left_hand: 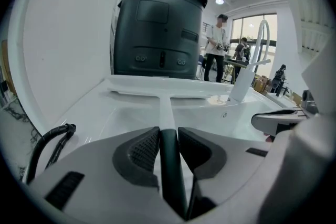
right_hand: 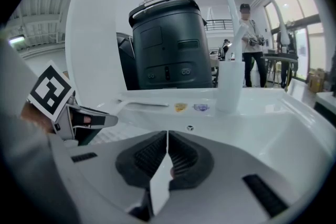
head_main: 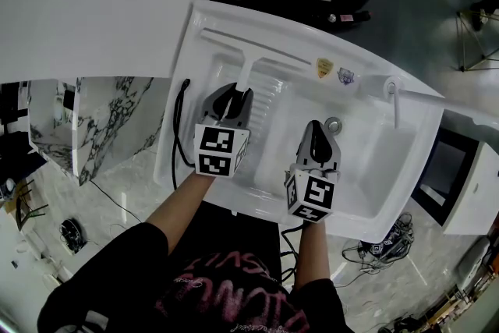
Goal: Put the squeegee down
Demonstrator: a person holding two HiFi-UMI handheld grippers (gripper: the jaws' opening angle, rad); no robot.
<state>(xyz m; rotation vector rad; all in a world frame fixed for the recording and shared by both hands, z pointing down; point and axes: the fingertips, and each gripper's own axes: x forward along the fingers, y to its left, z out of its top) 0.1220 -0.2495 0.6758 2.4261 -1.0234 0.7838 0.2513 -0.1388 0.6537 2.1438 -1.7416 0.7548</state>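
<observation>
The white squeegee [head_main: 248, 52] points away from me over the sink's ribbed drainboard [head_main: 269, 101], its long blade [left_hand: 157, 93] lying across by the back ledge. My left gripper [head_main: 234, 94] is shut on the squeegee's dark handle end [left_hand: 169, 160], which sits squeezed between the two ribbed pads [left_hand: 144, 149]. My right gripper [head_main: 316, 130] hovers over the basin to the right, and in its own view it [right_hand: 167, 140] is shut with nothing in it.
The white sink unit [head_main: 195, 35] has a basin with a drain [head_main: 333, 123] and a white faucet [head_main: 394, 96] at the right. A black cable [head_main: 178, 125] hangs over the left rim. A large dark bin [left_hand: 160, 29] stands behind. People stand far off.
</observation>
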